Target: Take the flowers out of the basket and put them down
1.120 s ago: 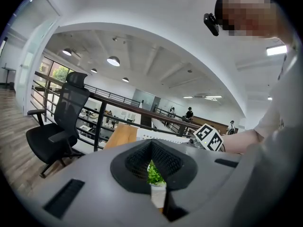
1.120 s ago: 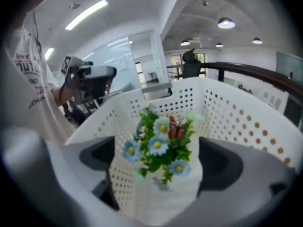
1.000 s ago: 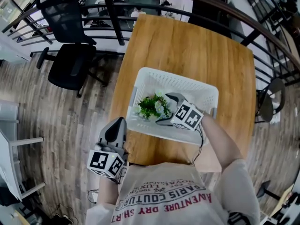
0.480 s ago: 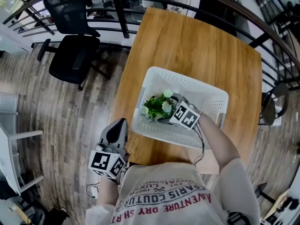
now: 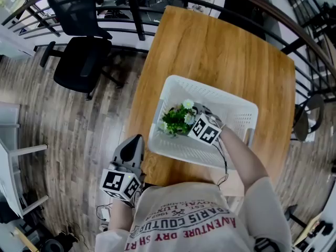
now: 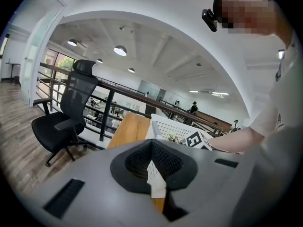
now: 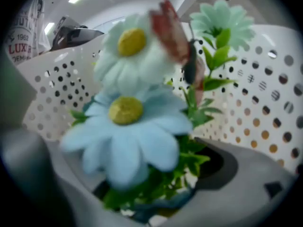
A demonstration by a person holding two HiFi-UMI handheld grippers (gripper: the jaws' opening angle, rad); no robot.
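The right gripper [image 5: 193, 114] reaches into the white basket [image 5: 239, 112] at the near end of the wooden table [image 5: 220, 51]. Its jaws are closed round the leafy stems of the flowers [image 5: 177, 118], which sit inside the basket toward its left side. The left gripper [image 5: 134, 145] hangs off the table's near left corner, jaws together and empty; the grasp looks made, but lifting the flowers out and laying them down remain.

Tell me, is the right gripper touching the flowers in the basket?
Touching. The right gripper view shows the right gripper closed on the green stems of the flowers, which fill the space between its jaws.
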